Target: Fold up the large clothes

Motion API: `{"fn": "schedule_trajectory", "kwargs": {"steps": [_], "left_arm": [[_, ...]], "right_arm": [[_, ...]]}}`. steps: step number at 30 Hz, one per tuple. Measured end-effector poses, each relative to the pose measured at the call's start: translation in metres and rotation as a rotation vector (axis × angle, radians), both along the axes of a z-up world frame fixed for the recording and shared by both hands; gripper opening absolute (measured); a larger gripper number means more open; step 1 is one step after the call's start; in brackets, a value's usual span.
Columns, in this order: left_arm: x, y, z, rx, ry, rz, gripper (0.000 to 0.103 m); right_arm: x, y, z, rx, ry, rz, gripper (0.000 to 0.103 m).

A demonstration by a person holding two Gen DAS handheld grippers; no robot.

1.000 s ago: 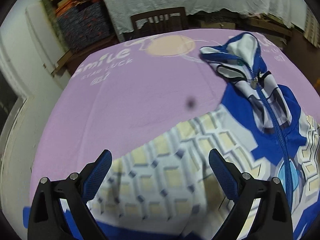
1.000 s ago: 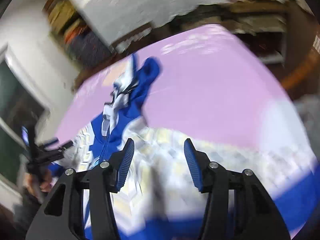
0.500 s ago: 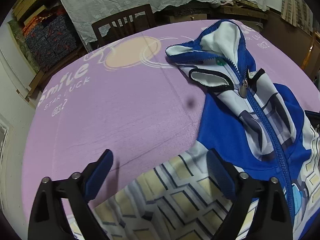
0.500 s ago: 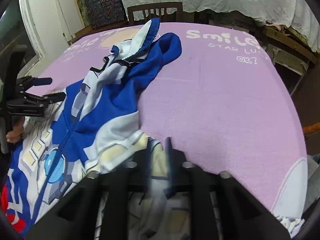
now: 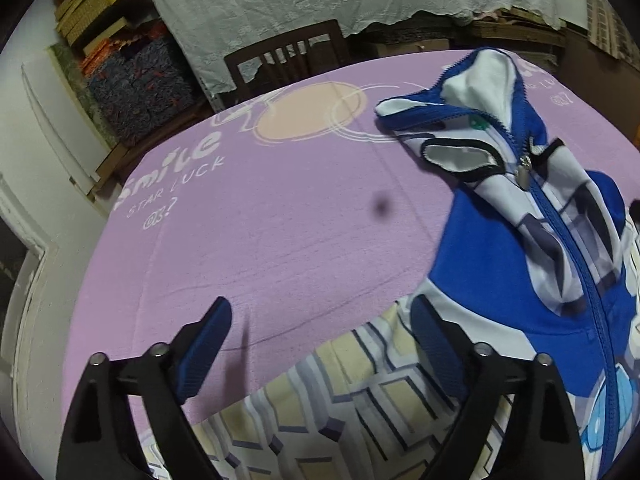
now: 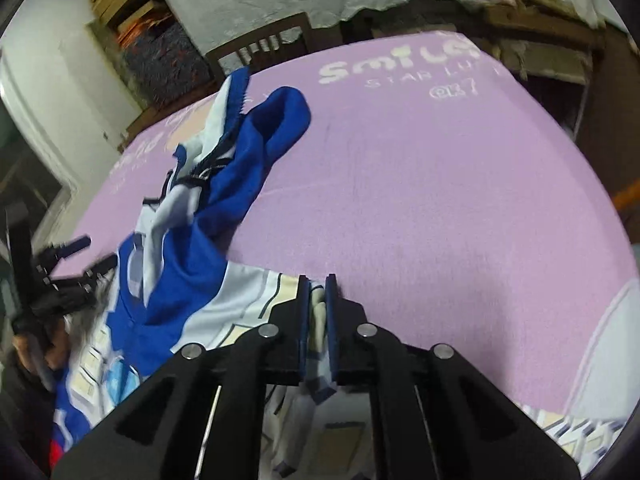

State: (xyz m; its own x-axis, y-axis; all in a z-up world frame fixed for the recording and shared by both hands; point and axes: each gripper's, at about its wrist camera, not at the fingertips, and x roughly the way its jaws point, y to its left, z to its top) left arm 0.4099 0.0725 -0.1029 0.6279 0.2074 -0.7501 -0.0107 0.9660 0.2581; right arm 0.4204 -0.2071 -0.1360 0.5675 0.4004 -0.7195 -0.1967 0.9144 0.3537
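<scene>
A blue and white zip-up hooded jacket (image 5: pixel 500 272) with cream block-patterned sleeves lies spread on the purple table cover (image 5: pixel 280 216), hood toward the far edge. My left gripper (image 5: pixel 320 324) is open and empty, hovering over the edge of the jacket's left sleeve (image 5: pixel 340 392). My right gripper (image 6: pixel 317 292) is shut on the edge of the jacket's right sleeve (image 6: pixel 318 312), near the shoulder. The jacket (image 6: pixel 192 240) shows in the right wrist view too, with the left gripper (image 6: pixel 72 276) at its far left.
The purple cover (image 6: pixel 440 200) bears white "Smile Star Luck" print and a peach circle (image 5: pixel 308 112). A wooden chair (image 5: pixel 284 60) stands behind the table's far edge. Stacked boxes (image 5: pixel 132 68) and a white lace cloth (image 5: pixel 320 0) fill the back.
My right gripper went from open to shut on the right sleeve edge. My left gripper stayed open and shifted from over the sleeve toward its upper edge.
</scene>
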Motion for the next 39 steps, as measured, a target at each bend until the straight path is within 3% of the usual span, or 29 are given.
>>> {"fn": "schedule_trajectory", "kwargs": {"steps": [4, 5, 10, 13, 17, 21, 27, 30, 33, 36, 39], "left_arm": [[-0.009, 0.014, 0.008, -0.023, -0.016, 0.082, 0.090], [-0.018, 0.020, 0.016, -0.061, -0.016, 0.087, 0.088], [-0.074, 0.017, 0.043, -0.127, -0.039, 0.013, 0.088], [-0.116, -0.006, 0.042, -0.122, -0.015, -0.077, 0.089], [-0.168, -0.045, 0.021, -0.046, 0.044, -0.156, 0.089], [-0.216, -0.072, 0.021, -0.042, 0.048, -0.253, 0.089], [-0.273, -0.089, 0.016, 0.019, 0.033, -0.332, 0.095], [-0.286, -0.086, -0.004, 0.027, 0.068, -0.318, 0.096], [-0.287, -0.075, -0.006, -0.026, 0.072, -0.273, 0.100], [-0.285, -0.070, -0.007, -0.058, 0.085, -0.243, 0.100], [-0.285, -0.075, 0.000, -0.007, 0.075, -0.226, 0.100]], "right_arm": [[-0.025, 0.006, 0.028, -0.068, -0.095, -0.060, 0.015], [-0.038, 0.006, 0.039, -0.085, -0.126, -0.068, 0.016], [-0.100, 0.017, 0.058, -0.030, -0.141, 0.030, 0.016], [-0.135, 0.033, 0.044, -0.018, -0.080, 0.089, 0.016], [-0.176, 0.048, 0.017, -0.006, 0.010, 0.119, 0.016], [-0.233, 0.065, 0.021, -0.021, -0.032, 0.198, 0.016], [-0.306, 0.080, 0.019, -0.125, -0.068, 0.281, 0.021], [-0.324, 0.084, 0.004, -0.195, -0.067, 0.295, 0.021], [-0.338, 0.081, 0.000, -0.219, -0.111, 0.294, 0.021], [-0.341, 0.071, -0.002, -0.169, -0.110, 0.290, 0.022], [-0.333, 0.042, 0.003, 0.021, -0.055, 0.252, 0.024]]}}
